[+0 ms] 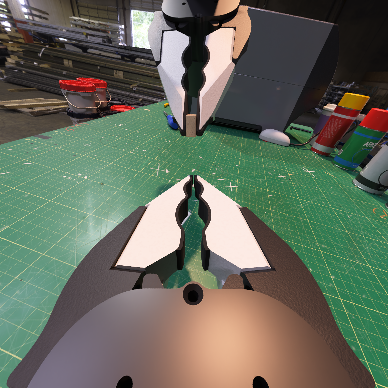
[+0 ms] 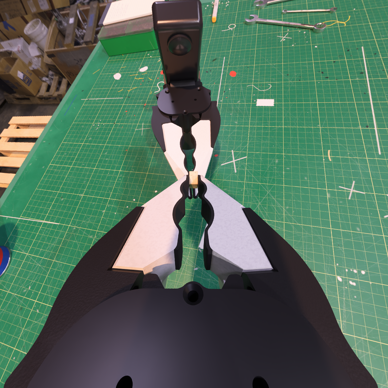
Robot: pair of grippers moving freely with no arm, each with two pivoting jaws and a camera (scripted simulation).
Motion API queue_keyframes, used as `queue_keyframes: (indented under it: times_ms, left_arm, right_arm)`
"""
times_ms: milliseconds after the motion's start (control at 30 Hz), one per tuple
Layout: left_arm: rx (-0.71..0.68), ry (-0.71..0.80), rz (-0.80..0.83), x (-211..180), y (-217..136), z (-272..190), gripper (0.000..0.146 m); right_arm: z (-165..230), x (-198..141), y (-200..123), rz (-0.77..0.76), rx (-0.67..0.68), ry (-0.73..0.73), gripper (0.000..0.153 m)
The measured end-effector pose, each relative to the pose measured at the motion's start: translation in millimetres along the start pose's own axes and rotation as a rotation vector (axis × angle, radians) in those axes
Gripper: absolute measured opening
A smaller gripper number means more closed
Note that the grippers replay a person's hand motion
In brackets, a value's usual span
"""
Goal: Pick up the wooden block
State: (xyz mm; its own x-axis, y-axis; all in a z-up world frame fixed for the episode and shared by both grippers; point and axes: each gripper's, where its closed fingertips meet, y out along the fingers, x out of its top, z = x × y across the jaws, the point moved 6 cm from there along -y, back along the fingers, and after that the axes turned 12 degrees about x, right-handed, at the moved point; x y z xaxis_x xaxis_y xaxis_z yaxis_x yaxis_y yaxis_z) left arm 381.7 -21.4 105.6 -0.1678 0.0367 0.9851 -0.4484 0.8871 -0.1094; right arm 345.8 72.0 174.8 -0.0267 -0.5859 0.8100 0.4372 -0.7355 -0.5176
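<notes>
Right gripper [image 2: 193, 180] pinches wooden block [image 2: 193, 179], tips angled downward.

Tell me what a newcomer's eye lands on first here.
First, the right tool dead centre in its wrist view, shut on the small wooden block above the green mat. The left tool sits shut and empty, pointing straight at it, tip to tip. After that, the bright spray cans on the mat's right edge in the left wrist view and the wrenches at the top of the right wrist view.
</notes>
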Motion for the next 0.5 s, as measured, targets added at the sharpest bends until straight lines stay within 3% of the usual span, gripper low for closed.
queue_keyframes:
  times_ms: [267,500]
  left_arm:
    - [0.001,0.003,0.0,0.0,0.1,-0.2,0.001]
    - [0.004,0.014,0.002,-0.2,0.3,-1.3,0.001]
  right_arm:
    - [0.2,-2.5,-2.8,-0.058,-0.011,0.01,0.007]
    - [5.0,-8.2,-3.2,-0.218,-0.048,0.016,0.007]
